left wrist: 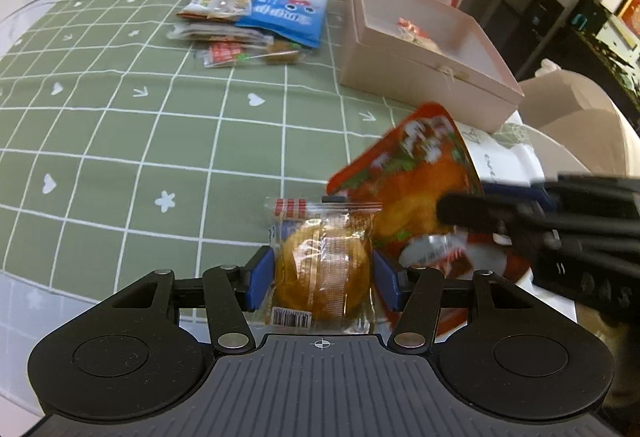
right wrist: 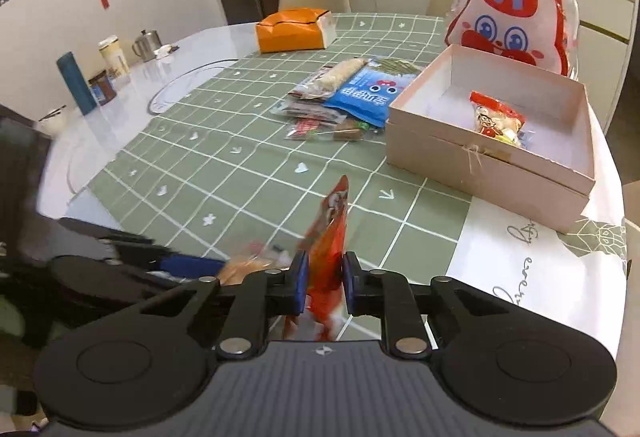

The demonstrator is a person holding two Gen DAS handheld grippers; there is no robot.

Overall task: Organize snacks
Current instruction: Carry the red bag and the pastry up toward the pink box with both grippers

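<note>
My left gripper (left wrist: 324,279) is shut on a clear-wrapped golden cake (left wrist: 324,269), held above the near table edge. My right gripper (right wrist: 324,283) is shut on a red-orange snack bag (right wrist: 330,245), seen edge-on; in the left wrist view the bag (left wrist: 412,177) is flat-on, with the right gripper (left wrist: 452,215) coming in from the right. An open pink box (right wrist: 480,153) stands at the right with one small snack packet (right wrist: 496,117) inside. A pile of snack packets (right wrist: 344,101), with a blue pouch (left wrist: 286,15) on it, lies mid-table.
A rabbit-face bag (right wrist: 516,17) stands behind the box. An orange box (right wrist: 294,29) is at the far side. Bottles, jars and a metal pot (right wrist: 146,43) stand at the far left. A green checked cloth (right wrist: 224,157) covers the table; chairs behind.
</note>
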